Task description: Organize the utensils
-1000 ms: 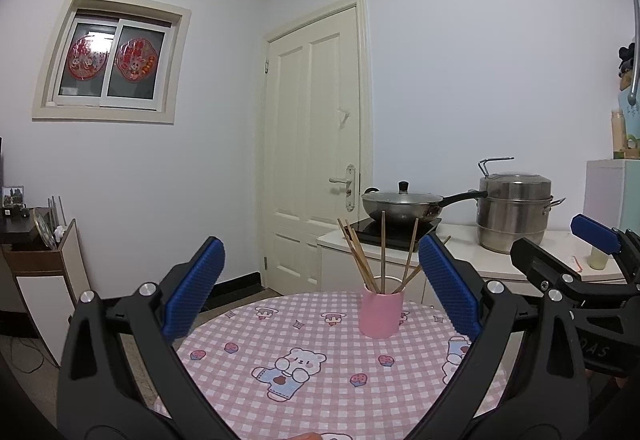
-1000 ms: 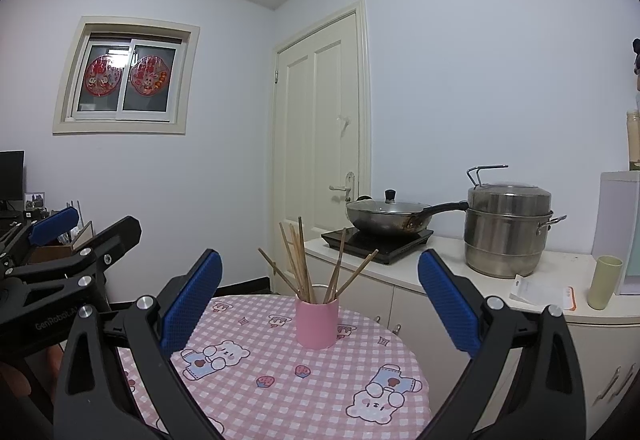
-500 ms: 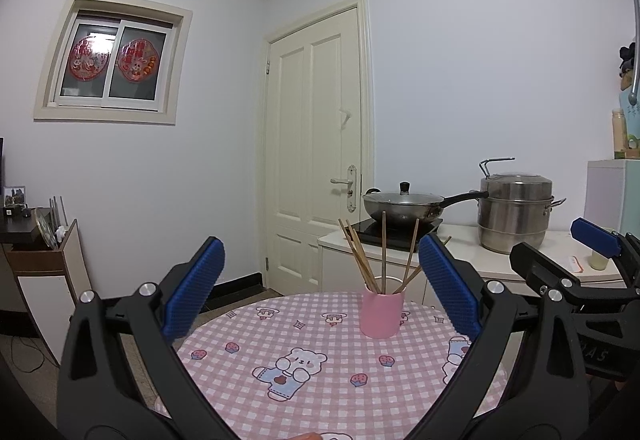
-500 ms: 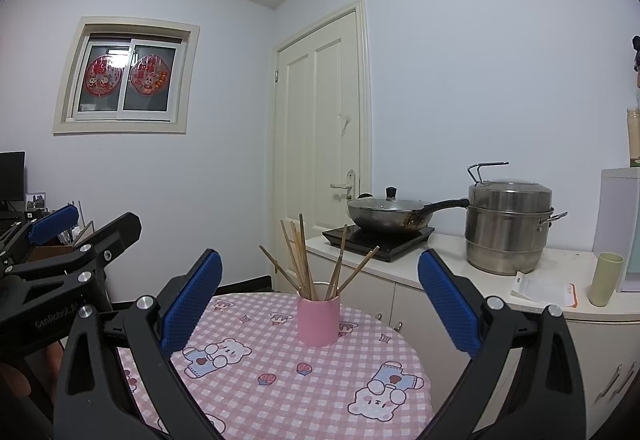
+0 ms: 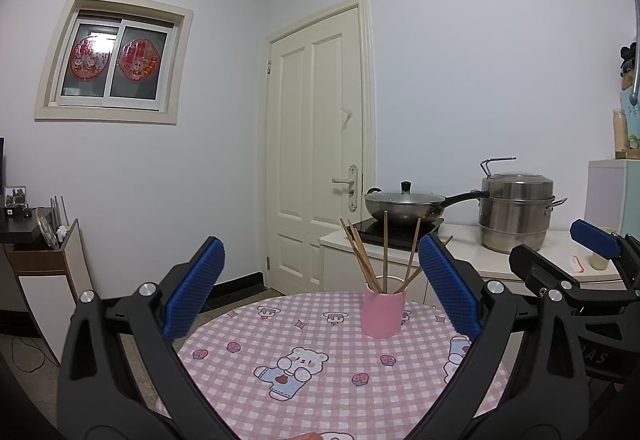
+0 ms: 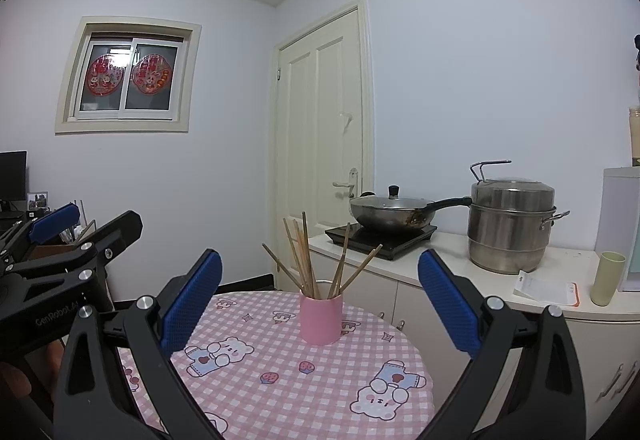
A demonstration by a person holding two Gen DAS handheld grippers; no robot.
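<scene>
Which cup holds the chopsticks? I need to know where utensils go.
The pink cup on the checked table holds the chopsticks. The pale green cup on the counter shows none sticking out.

You are looking at a pink cup (image 5: 382, 314) standing upright on the pink checked tablecloth (image 5: 304, 328), toward the far side of the round table. Wooden chopsticks (image 5: 385, 252) are standing inside it, fanning outward at different angles, tips up, some leaning left and some leaning right
</scene>
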